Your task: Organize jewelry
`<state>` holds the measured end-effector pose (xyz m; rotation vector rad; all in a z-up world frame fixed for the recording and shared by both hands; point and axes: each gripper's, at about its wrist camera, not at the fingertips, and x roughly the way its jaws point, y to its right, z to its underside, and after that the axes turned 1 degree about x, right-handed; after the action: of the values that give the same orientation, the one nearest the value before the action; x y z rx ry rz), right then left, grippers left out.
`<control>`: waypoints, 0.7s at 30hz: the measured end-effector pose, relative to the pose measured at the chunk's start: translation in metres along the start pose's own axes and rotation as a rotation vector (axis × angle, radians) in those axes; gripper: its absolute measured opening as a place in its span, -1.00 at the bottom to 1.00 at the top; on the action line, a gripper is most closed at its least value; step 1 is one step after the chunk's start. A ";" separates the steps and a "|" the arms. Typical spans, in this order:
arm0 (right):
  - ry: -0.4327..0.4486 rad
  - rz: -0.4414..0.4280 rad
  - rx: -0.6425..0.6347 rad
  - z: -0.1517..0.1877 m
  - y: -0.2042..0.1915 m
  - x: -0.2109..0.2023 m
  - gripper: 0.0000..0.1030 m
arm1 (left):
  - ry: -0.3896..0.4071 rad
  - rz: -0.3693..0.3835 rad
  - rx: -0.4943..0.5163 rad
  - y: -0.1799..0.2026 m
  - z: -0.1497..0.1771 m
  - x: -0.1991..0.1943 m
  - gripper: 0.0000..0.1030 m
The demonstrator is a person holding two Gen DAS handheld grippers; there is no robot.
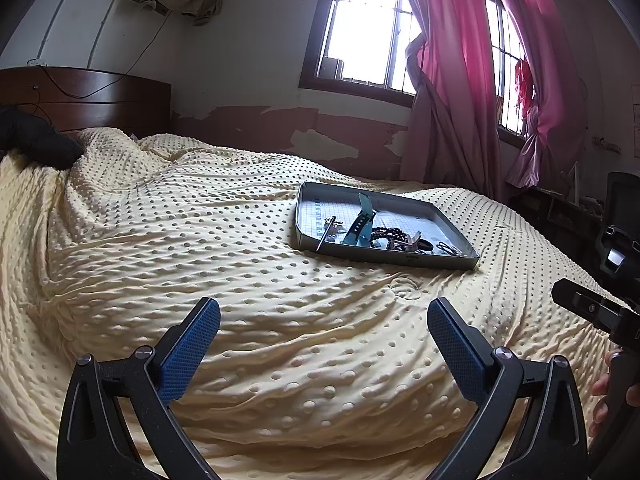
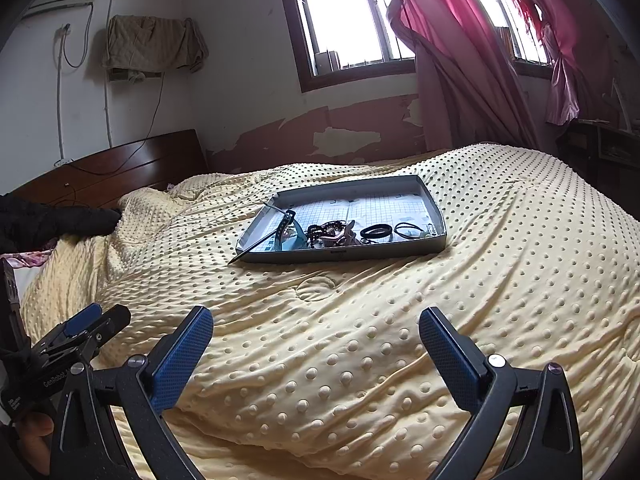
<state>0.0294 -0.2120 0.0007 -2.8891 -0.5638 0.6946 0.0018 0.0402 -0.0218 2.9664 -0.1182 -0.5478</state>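
Two grippers, left (image 1: 323, 344) and right (image 2: 316, 350), hover over the near bed (image 2: 360, 360), jaws wide and empty, well short of the tray (image 2: 340, 255). Jewelry (image 2: 334, 233) lies bunched along its near wall, a pin (image 2: 260, 242) overhanging the left rim.

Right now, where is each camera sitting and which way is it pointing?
Left wrist: rides the left claw, low over the yellow bedspread, facing the tray and window; its open blue fingers show, plus the right claw and fingers of a hand at the right edge.
Right wrist: rides the right claw, same heading, open fingers showing; the left claw sits at lower left.
Shared: tray of jewelry, bedspread, pink curtain, headboard.
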 end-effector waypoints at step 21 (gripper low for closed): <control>-0.002 0.000 0.001 0.000 0.000 0.000 1.00 | -0.001 0.000 0.002 0.001 -0.001 0.000 0.97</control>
<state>0.0299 -0.2123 0.0004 -2.8879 -0.5640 0.6971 0.0018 0.0393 -0.0208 2.9678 -0.1190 -0.5489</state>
